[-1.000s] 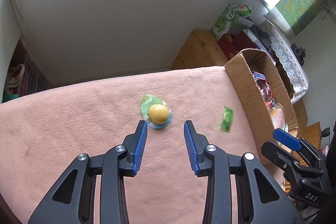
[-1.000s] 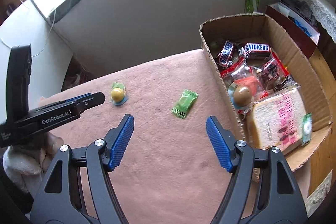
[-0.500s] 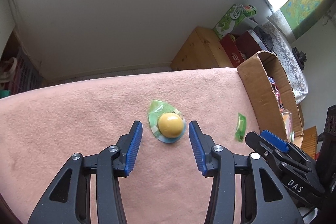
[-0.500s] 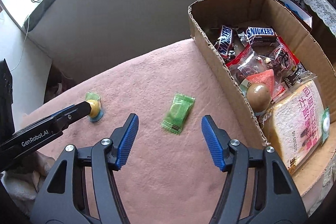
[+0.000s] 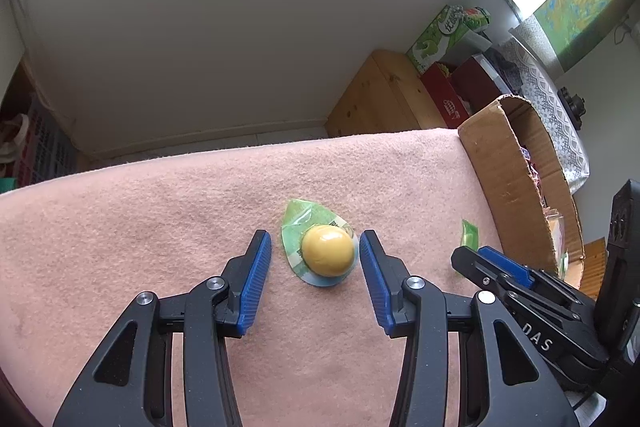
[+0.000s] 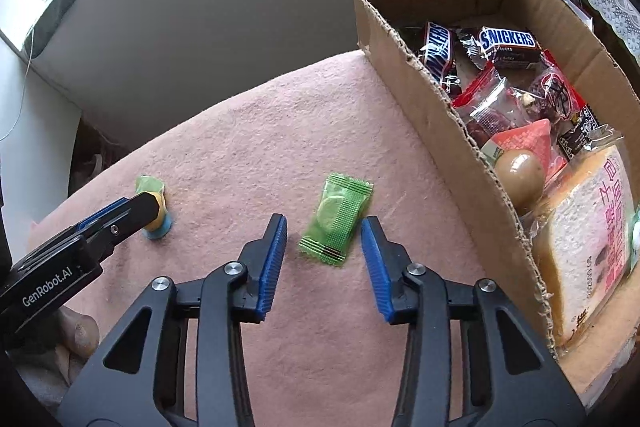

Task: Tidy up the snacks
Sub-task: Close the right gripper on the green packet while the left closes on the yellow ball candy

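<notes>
The small green crinkle-edged candy wrapper point(image 6: 337, 219) lies flat on the pink fleece-covered surface point(image 6: 248, 131), between your right gripper point(image 6: 324, 247)'s blue pads, which are closing without touching it. The yellow dome-shaped jelly cup on its green foil lid point(image 5: 326, 251) sits between your left gripper point(image 5: 316, 267)'s pads, narrowly apart, not pressing. The brown cardboard box point(image 6: 432, 115) of snacks stands just right.

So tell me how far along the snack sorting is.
Done: the cardboard box already holds Snickers bars, a bread pack and other packets.
In hand: nothing gripped yet. The left gripper has its jaws open around the yellow jelly cup; the right gripper is closing its jaws on the green candy.
Left: both still lie on the pink cloth.
</notes>
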The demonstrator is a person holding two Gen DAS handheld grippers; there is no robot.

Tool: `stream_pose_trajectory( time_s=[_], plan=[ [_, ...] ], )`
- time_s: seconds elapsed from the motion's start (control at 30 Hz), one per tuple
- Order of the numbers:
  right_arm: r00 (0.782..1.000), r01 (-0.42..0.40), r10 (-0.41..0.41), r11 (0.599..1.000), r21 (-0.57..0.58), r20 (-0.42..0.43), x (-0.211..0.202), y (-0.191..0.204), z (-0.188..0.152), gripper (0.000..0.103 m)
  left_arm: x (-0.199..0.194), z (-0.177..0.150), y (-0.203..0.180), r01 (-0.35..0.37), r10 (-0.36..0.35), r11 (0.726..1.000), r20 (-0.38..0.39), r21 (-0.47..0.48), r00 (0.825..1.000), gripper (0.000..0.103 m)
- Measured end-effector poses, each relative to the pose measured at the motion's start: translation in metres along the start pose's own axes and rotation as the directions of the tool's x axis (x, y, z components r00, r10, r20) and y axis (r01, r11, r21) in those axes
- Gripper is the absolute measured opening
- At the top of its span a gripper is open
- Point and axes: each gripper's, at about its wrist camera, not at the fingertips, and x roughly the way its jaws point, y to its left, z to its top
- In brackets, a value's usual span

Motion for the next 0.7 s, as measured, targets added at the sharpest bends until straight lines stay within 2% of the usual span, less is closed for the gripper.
stream_pose_trajectory(
  time_s=[0.1,0.23,0.4,0.47,0.63,0.7],
  plan=[
    [1.0,0.008,-0.008,1.0,-0.005,0.003,0.002,0.002,0.003,0.039,0.001,0.0,-0.001,0.0,0.0,1.0,0.003,0.0,1.0,0.045],
    [1.0,0.018,-0.018,1.0,-0.022,0.001,0.005,0.006,0.005,0.026,0.001,-0.001,-0.001,-0.003,0.003,1.0,0.007,0.006,1.0,0.045],
    [1.0,-0.002,0.002,0.999,-0.051,0.001,0.007,0.008,0.003,0.022,0.001,-0.003,-0.004,-0.018,0.018,1.0,0.017,0.016,1.0,0.043],
    [1.0,-0.012,0.012,0.999,-0.048,-0.002,0.007,0.007,0.0,0.02,0.001,-0.003,-0.003,-0.013,0.012,1.0,0.018,0.007,1.0,0.036],
    [1.0,-0.031,0.031,0.998,-0.059,-0.007,0.005,0.002,-0.003,0.018,-0.001,-0.006,-0.004,-0.01,0.009,1.0,0.024,0.019,1.0,0.033],
    [0.999,-0.036,0.036,0.997,-0.064,-0.002,0.002,0.002,-0.005,0.012,-0.003,-0.007,-0.005,-0.007,0.007,1.0,0.028,0.02,1.0,0.03]
  ],
)
